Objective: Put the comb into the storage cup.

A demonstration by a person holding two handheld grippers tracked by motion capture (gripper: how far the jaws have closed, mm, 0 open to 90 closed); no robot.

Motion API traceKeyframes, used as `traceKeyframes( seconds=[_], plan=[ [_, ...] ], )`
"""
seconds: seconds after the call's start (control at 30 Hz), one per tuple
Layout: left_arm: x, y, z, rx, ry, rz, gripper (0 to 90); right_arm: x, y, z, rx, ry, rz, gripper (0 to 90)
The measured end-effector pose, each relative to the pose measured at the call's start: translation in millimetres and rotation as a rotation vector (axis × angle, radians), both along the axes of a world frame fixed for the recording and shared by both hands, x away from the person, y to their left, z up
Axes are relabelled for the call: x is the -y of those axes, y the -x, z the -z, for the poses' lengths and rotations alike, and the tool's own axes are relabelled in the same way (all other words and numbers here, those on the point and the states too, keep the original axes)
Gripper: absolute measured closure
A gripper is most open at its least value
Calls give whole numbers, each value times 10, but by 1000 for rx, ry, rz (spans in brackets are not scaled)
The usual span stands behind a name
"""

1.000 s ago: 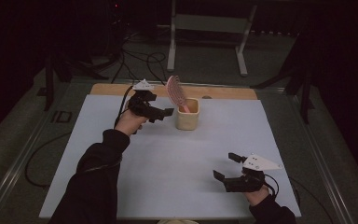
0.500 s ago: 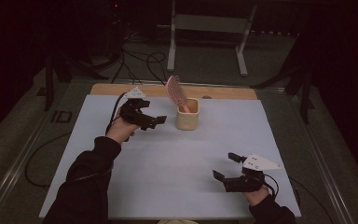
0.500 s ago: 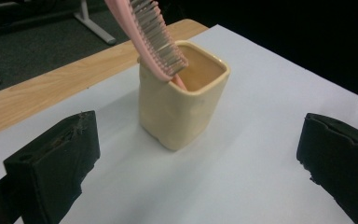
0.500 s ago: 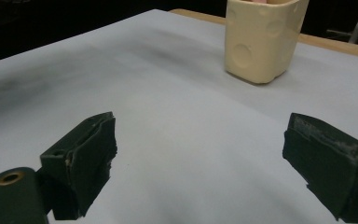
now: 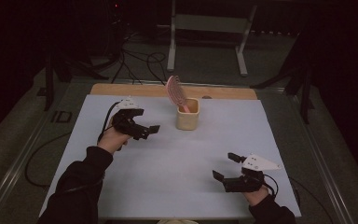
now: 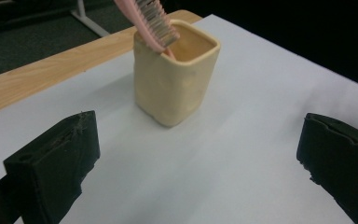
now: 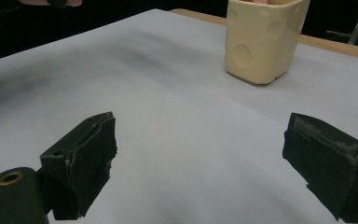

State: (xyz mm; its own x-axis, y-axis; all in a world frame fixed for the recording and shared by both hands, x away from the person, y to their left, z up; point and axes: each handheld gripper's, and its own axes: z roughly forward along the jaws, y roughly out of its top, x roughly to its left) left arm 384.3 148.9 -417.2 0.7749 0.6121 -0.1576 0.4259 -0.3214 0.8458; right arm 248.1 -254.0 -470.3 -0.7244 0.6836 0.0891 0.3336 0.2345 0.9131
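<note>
A cream square cup (image 5: 187, 114) (image 6: 175, 79) (image 7: 264, 39) stands near the back middle of the white table sheet (image 5: 168, 158). A pink hairbrush (image 5: 174, 92) (image 6: 151, 23) leans in it, head up and tilted left. My left gripper (image 5: 149, 131) (image 6: 196, 172) is open and empty, just left of the cup and pointing at it. My right gripper (image 5: 226, 166) (image 7: 200, 168) is open and empty near the front right of the sheet, well away from the cup.
A wooden strip (image 5: 121, 88) runs along the table's back edge. Beyond it are a metal stand (image 5: 205, 28) and cables (image 5: 135, 60) on the dark floor. A cable (image 5: 42, 149) trails off the table's left side.
My left gripper has drawn back from the cup, moving left and toward the person, jaws open. The brush stays in the cup. The right gripper has not moved.
</note>
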Motion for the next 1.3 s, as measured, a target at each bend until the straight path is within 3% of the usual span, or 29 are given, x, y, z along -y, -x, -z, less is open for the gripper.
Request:
traceKeyframes(
  seconds=[0.37,0.63,0.93,1.3],
  plan=[
    [-198,214,122,16,-11,-4,2,-20,-4,5,-3,2,-3,91],
    [-354,373,214,9,-6,-14,1,-26,-12,15,-8,0,-7,91],
    [-501,544,307,-1,-29,-16,1,-32,-19,19,-9,3,-3,91],
    [-662,768,514,-17,-44,-39,2,-23,-33,34,-9,10,-2,91]
  ],
)
